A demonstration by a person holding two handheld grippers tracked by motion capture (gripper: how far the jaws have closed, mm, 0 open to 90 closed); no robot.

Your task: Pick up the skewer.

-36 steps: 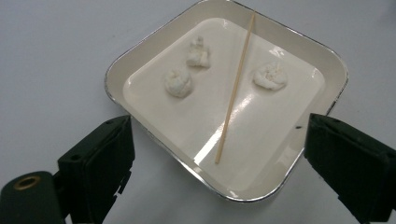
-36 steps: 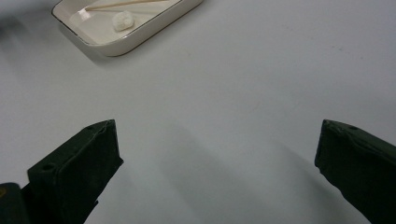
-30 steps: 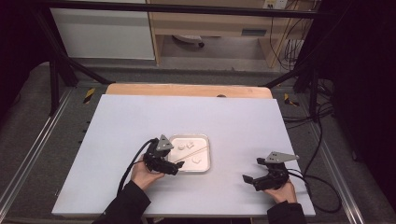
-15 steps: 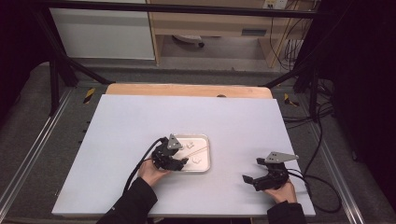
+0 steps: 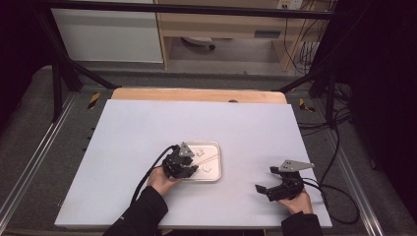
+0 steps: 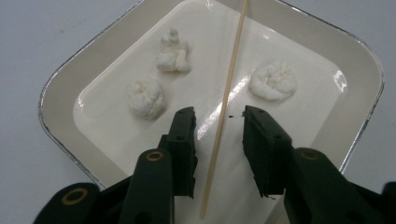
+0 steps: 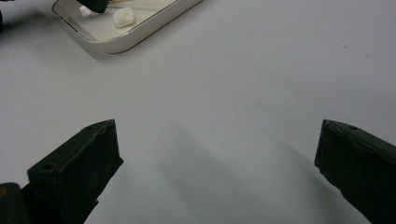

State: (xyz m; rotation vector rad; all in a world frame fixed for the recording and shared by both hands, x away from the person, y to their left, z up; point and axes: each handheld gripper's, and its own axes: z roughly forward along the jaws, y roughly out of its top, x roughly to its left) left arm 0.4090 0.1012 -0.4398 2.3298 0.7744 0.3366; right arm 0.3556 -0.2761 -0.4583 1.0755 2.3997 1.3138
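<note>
A thin wooden skewer (image 6: 226,105) lies lengthwise in a shallow white tray (image 6: 56,98) that sits near the front edge of the white table (image 5: 123,137), a little left of its middle, with three small white dough-like lumps (image 6: 146,97) around it, two on one side of the stick and one on the other. The left gripper (image 6: 218,122) hangs over the tray with the skewer between its jaws, which have just been closing yet stand clear of the stick on both sides. The right gripper (image 7: 215,154) rests near the table's front right corner, well apart from the tray, jaws spread wide over bare tabletop.
</note>
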